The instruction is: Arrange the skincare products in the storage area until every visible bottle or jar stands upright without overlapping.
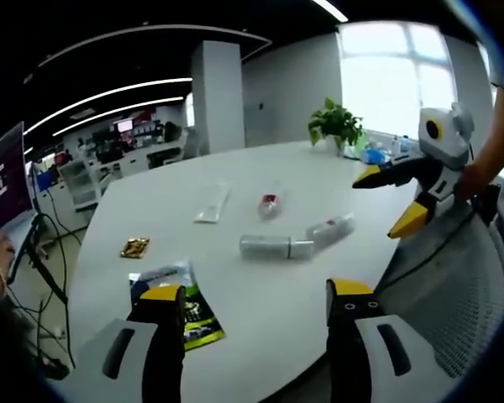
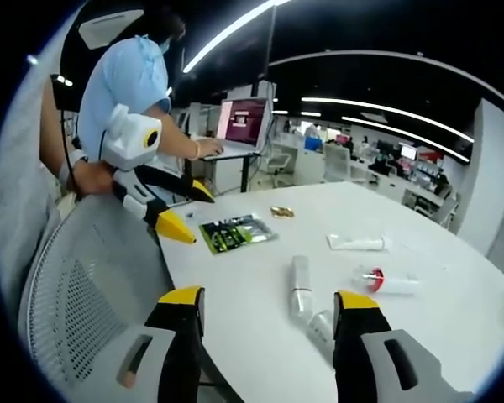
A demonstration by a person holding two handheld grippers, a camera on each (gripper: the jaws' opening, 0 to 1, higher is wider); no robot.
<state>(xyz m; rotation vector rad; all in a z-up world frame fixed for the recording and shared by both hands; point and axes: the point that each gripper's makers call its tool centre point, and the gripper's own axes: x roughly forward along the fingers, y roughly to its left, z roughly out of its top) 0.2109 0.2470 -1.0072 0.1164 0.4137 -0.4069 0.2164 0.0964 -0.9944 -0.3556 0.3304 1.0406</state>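
Note:
Four skincare items lie flat on the white round table. They are a flat white tube, a clear bottle with a red cap, a long silvery bottle and a shorter bottle touching its end. My left gripper hovers open over the near table edge, short of them. My right gripper stands open at the right, holding nothing. In the right gripper view the silvery bottle, shorter bottle, red-capped bottle and tube lie beyond the open right gripper. The left gripper is open at the left.
A green packet and a small gold item lie on the table's left side. A potted plant stands at the far edge. A grey mesh chair sits against the table. A person in blue works at a laptop.

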